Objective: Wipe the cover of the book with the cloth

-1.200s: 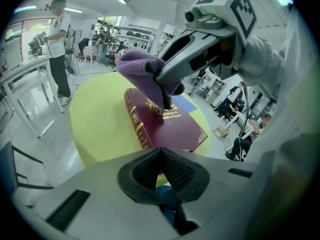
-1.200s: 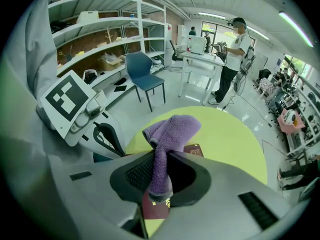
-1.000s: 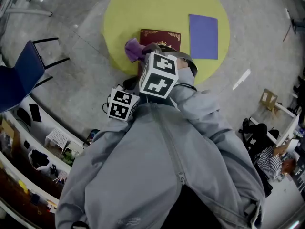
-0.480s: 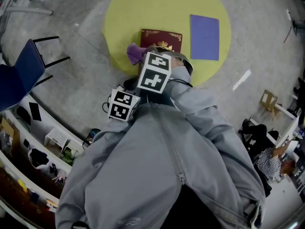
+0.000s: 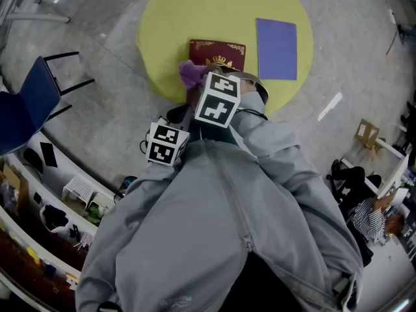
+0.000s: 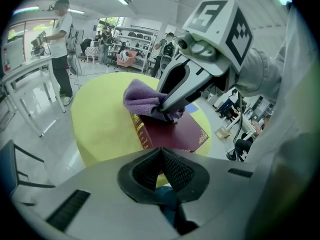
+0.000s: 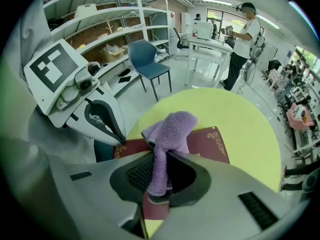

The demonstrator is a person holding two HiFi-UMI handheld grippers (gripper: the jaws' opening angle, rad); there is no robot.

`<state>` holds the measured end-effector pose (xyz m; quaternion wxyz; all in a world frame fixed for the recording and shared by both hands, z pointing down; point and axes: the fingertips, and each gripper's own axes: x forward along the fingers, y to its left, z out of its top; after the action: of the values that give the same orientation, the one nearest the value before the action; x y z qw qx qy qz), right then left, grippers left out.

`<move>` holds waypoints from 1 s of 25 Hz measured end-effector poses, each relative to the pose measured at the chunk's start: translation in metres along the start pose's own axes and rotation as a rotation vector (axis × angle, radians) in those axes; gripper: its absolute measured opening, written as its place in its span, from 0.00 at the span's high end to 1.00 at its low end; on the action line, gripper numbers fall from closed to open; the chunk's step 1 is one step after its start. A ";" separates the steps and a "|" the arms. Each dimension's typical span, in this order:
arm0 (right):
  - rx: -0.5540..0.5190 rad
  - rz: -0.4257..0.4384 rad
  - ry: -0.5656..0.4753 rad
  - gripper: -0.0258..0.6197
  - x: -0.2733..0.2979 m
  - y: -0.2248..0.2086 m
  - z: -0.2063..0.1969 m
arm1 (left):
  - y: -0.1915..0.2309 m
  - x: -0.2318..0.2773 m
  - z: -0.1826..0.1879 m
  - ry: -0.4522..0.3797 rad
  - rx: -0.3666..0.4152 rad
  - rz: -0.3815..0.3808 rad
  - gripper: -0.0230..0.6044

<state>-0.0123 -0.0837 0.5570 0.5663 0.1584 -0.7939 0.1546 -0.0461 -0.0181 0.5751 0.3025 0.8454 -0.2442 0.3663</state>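
Our right claw (image 7: 161, 170) pinches the cloth (image 7: 171, 130) on the book (image 7: 210, 144); the head view hides that grip. Left claw (image 6: 160, 155) is closed, empty.

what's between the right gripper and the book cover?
The purple cloth, clamped in the right gripper and draped onto the book; the right gripper view shows it.

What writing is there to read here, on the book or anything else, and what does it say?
Nothing here is legible.
Spine of the book: gold lettering, too blurred to read.
Its cover: gold crest and corner ornaments, no readable words.
Marker cubes: black-and-white patterns, no letters.
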 end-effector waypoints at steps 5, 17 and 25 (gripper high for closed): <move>0.020 -0.009 0.029 0.84 -0.006 -0.001 -0.020 | -0.001 0.000 0.000 -0.003 0.001 0.002 0.93; 0.109 -0.039 0.078 0.84 -0.018 -0.006 -0.072 | -0.001 0.000 0.000 -0.005 0.005 0.001 0.93; 0.185 -0.049 0.097 0.84 -0.026 -0.004 -0.103 | -0.002 0.000 0.000 -0.001 0.011 0.000 0.93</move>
<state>0.0847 -0.0417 0.5647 0.5907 0.2217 -0.7437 0.2209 -0.0450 -0.0166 0.5740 0.2976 0.8472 -0.2424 0.3672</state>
